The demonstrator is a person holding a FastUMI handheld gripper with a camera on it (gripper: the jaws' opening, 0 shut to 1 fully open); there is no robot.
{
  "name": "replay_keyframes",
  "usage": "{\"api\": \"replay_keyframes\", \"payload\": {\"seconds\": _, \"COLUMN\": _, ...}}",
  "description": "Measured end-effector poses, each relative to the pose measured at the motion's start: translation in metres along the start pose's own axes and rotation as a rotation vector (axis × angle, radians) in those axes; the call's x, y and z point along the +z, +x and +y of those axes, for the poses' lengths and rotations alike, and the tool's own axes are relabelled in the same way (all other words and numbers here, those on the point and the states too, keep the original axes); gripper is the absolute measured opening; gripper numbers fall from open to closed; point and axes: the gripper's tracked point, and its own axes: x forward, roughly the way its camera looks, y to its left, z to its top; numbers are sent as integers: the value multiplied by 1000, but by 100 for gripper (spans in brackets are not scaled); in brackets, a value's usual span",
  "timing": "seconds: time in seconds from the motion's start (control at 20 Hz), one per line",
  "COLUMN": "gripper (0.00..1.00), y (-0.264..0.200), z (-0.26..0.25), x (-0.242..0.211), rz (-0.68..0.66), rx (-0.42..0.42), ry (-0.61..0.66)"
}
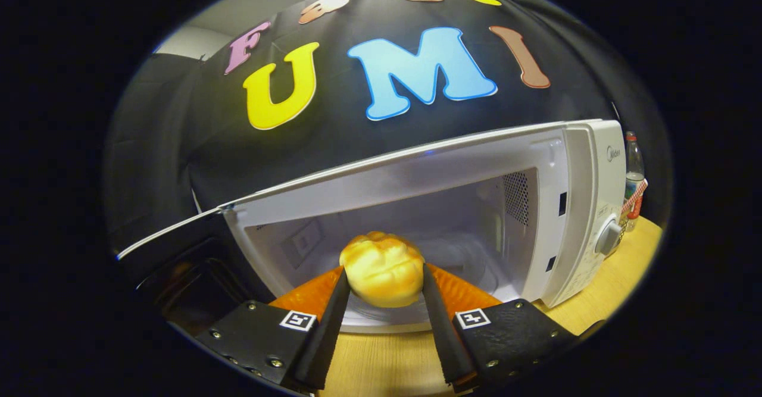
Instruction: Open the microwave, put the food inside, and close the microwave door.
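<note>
The claw (382, 278) grips a golden bun (381, 269), both fingers pressed on its sides, just before the open white microwave (536, 206). Its door (178, 254) hangs open at left. A bottle (634, 177) stands far right on the wooden tabletop (619, 272).

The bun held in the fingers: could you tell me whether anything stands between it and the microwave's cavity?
Nothing visible does. The fingers press on the bun from both sides, just before the open microwave; its door is swung aside, and the cavity beyond looks bare.
</note>
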Motion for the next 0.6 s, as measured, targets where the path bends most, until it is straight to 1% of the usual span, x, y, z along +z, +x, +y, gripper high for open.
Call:
{"api": "replay_keyframes", "payload": {"seconds": 0.15, "gripper": 70, "y": 22, "z": 11, "x": -2, "rz": 3, "rx": 43, "ry": 70}}
{"api": "replay_keyframes", "payload": {"seconds": 0.2, "gripper": 70, "y": 28, "z": 11, "x": -7, "rz": 11, "rx": 45, "ry": 97}}
{"api": "replay_keyframes", "payload": {"seconds": 0.3, "gripper": 70, "y": 38, "z": 5, "x": -26, "rz": 68, "rx": 28, "ry": 148}}
{"api": "replay_keyframes", "payload": {"seconds": 0.4, "gripper": 71, "y": 47, "z": 1, "x": -33, "rz": 68, "rx": 13, "ry": 155}}
{"api": "replay_keyframes", "payload": {"seconds": 0.5, "gripper": 71, "y": 56, "z": 0, "x": -39, "rz": 86, "rx": 16, "ry": 181}}
{"api": "replay_keyframes", "payload": {"seconds": 0.6, "gripper": 72, "y": 60, "z": 1, "x": -48, "rz": 123, "rx": 24, "ry": 248}}
